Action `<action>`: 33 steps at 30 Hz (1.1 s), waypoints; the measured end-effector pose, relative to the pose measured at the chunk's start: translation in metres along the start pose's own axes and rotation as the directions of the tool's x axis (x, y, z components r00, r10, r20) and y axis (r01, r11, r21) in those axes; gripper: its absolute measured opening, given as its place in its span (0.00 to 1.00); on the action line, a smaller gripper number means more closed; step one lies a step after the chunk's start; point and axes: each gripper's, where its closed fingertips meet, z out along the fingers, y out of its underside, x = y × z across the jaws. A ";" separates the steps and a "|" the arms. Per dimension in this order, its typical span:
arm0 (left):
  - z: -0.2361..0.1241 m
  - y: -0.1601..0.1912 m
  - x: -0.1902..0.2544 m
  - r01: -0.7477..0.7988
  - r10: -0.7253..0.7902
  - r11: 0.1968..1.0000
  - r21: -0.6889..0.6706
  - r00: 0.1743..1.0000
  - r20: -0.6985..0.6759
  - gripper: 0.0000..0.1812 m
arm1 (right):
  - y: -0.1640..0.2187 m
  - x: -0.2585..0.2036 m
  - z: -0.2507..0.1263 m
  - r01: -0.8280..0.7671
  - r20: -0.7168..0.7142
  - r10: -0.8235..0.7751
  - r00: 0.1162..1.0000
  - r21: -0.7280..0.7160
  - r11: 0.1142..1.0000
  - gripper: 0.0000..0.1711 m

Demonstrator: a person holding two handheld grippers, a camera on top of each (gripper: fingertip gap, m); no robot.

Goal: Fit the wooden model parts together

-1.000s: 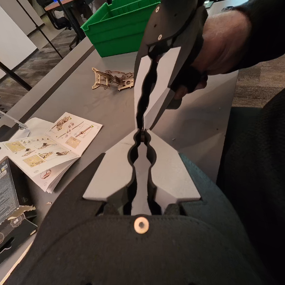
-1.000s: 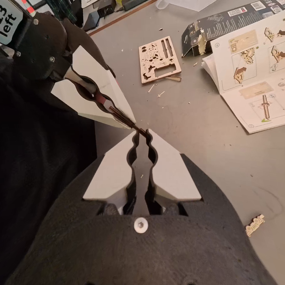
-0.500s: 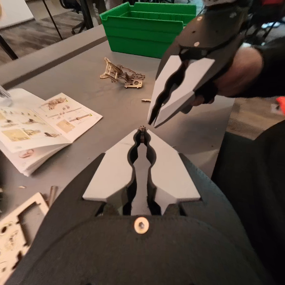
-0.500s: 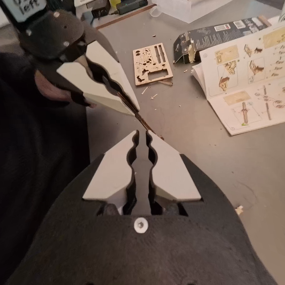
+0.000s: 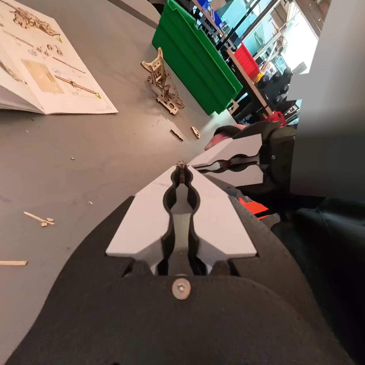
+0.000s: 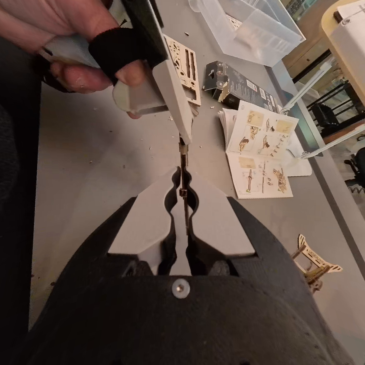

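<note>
- Grey laminate table (image 5: 98,158) carried everything, and a green plastic crate (image 5: 193,59) sat at its far edge.
- The black-and-white left gripper (image 5: 180,167) and its twin, the right gripper (image 6: 183,171), had been tip to tip a second before and had swung apart half a second before. Now they were together again, nose to nose just above the tabletop.
- The open white instruction booklet (image 5: 49,69) lay flat off to one side, untouched by either tool.
- The pale, half-built wooden model frame (image 5: 164,87) stood near the crate, well apart from both grippers, so it had no part in this step.
- The thin dark wooden rod (image 6: 183,189) was the piece in play. Half a second earlier only the left gripper had it, sticking out from its tips. Now it ran from those tips down between the right gripper's fingers (image 6: 213,217).
- The left gripper was pinched on the rod's far end. The right one looked closed on its length, its jaws nearly touching with only the rod between them.
- I judged this to mean the rod was now held from both ends, which should let the two tools press or slide a small fitting along it. Which fitting, I could not make out.
- Two small pale wooden offcuts (image 5: 195,132) lay loose beyond the tips.
</note>
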 end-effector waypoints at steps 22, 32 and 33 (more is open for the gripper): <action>0.004 0.007 -0.007 0.125 -0.125 0.992 -0.019 0.992 -0.015 0.02 | 0.020 -0.003 0.002 0.020 0.024 -0.019 1.000 -0.061 0.998 0.00; -0.004 0.009 0.009 -0.418 0.418 0.907 -0.050 0.908 -0.013 0.01 | 0.002 0.003 -0.019 -0.306 0.342 0.261 0.903 0.085 0.948 0.11; -0.003 0.014 0.012 -0.491 0.491 0.868 -0.071 0.871 -0.016 0.01 | -0.001 0.001 -0.020 -0.322 0.384 0.266 0.884 0.089 0.943 0.11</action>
